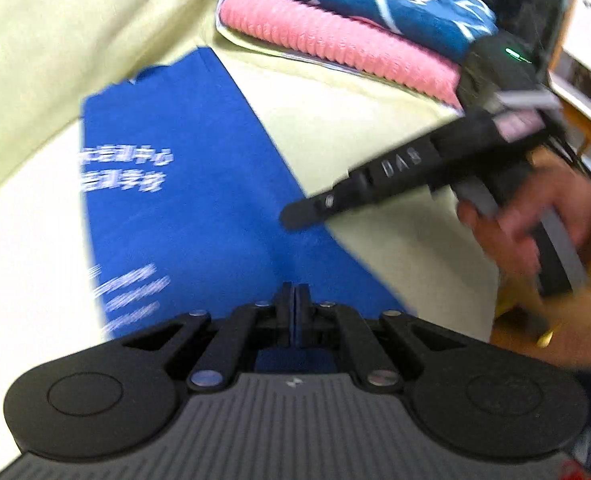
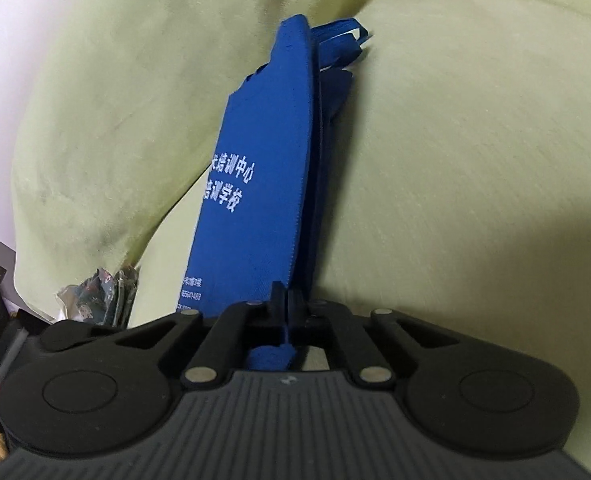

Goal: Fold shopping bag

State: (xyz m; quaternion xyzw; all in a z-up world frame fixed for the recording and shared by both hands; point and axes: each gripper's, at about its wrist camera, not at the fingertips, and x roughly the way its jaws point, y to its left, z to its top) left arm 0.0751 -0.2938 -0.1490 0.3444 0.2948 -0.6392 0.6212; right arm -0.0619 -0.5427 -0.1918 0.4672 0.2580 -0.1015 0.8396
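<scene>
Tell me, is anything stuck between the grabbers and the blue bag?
No, nothing visible is. The left gripper and the right gripper are each shut directly on the blue bag, pinching its edge. The bag lies on the green sheet; the folded towels sit apart, beyond it.

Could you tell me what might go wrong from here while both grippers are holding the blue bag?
1. Both the left gripper and right gripper pinch only a thin edge of the blue fabric shopping bag with white print; a hard pull could slip it free.
2. Its loose blue handles may bunch inside the fold.
3. The stacked pink and blue folded towels sit close and could be bumped.
</scene>
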